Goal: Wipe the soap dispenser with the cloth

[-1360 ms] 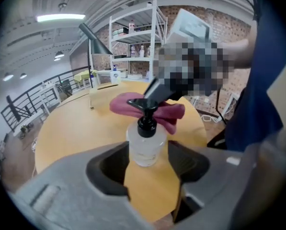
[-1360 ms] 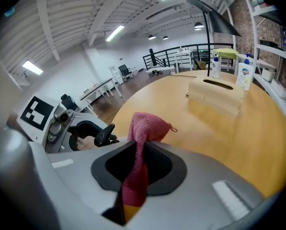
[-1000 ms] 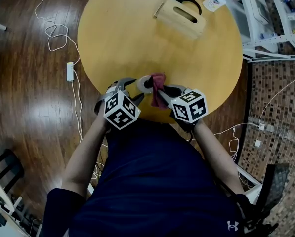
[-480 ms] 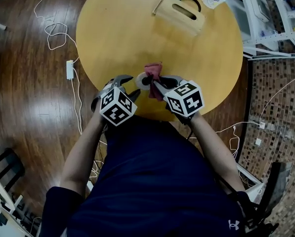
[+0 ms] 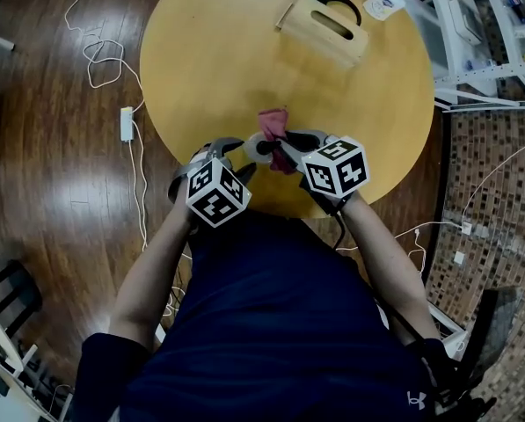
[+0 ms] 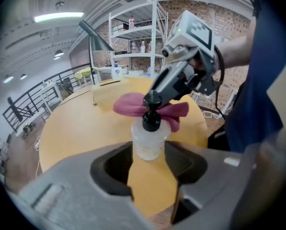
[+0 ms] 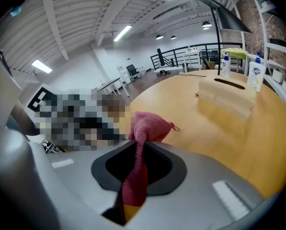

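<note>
Grey left gripper [image 6: 149,152]: what is held?
Reply: Its jaws have just been closing and are clamped on the clear, round plastic soap dispenser [image 6: 151,135], stood near the edge of the round wooden table [image 6: 71,123].
Query: And the right gripper [image 7: 137,150]?
Reply: The soft pink terry cloth [image 7: 150,124] is pinched at the black pump. The bottle is judged light and slippery, and is best held low on the body.

Left gripper [image 6: 149,151] jaws have just closed on the soap dispenser [image 6: 150,137]; right gripper [image 7: 140,150] jaws pinch the cloth [image 7: 150,125].
</note>
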Demonstrator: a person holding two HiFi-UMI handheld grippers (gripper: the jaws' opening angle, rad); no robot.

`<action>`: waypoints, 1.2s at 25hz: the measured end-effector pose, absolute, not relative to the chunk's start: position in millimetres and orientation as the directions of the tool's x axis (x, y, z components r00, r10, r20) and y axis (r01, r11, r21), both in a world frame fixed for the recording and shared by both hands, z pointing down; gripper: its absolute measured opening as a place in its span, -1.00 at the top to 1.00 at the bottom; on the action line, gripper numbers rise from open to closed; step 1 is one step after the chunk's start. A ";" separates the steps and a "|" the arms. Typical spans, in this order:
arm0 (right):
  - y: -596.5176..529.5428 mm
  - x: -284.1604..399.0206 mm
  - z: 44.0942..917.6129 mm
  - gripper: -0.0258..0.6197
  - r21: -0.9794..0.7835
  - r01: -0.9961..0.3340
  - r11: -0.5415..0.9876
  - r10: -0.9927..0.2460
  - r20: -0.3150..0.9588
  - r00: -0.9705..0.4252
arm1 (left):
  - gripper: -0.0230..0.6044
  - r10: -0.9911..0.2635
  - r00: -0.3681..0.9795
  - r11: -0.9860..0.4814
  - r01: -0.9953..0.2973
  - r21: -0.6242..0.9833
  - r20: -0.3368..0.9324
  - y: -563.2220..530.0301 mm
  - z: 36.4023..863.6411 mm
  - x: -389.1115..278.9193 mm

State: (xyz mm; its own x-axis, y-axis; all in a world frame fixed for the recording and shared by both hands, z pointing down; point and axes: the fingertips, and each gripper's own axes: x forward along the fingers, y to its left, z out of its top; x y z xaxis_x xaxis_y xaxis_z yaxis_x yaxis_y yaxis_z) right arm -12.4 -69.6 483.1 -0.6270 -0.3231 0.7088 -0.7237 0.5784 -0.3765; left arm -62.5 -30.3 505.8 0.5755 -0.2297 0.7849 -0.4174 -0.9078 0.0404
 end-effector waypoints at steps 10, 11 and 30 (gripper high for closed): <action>-80.0 -0.3 473.1 0.74 -0.380 -0.742 0.552 -0.356 0.697 -0.622 | 0.45 -0.260 0.599 -0.904 -0.427 0.027 0.758 -35.3 494.6 -73.5; -84.5 -7.8 472.4 0.74 -0.375 -0.725 0.578 -0.345 0.692 -0.633 | 0.41 -0.249 0.604 -0.905 -0.424 0.041 0.757 -32.0 494.5 -72.2; -79.5 -22.2 482.1 0.74 -0.290 -0.577 0.764 -0.187 0.756 -0.628 | 0.50 -0.222 0.633 -0.895 -0.433 0.102 0.742 -25.1 500.8 -59.6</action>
State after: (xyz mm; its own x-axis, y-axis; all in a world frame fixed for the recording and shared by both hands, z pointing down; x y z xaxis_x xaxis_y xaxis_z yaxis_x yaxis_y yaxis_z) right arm -22.2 -79.5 482.1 -0.6276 -0.1874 0.7557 -0.5766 0.7640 -0.2895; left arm -59.6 -25.1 500.8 0.6330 -0.2216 0.7417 -0.4333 -0.8954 0.1022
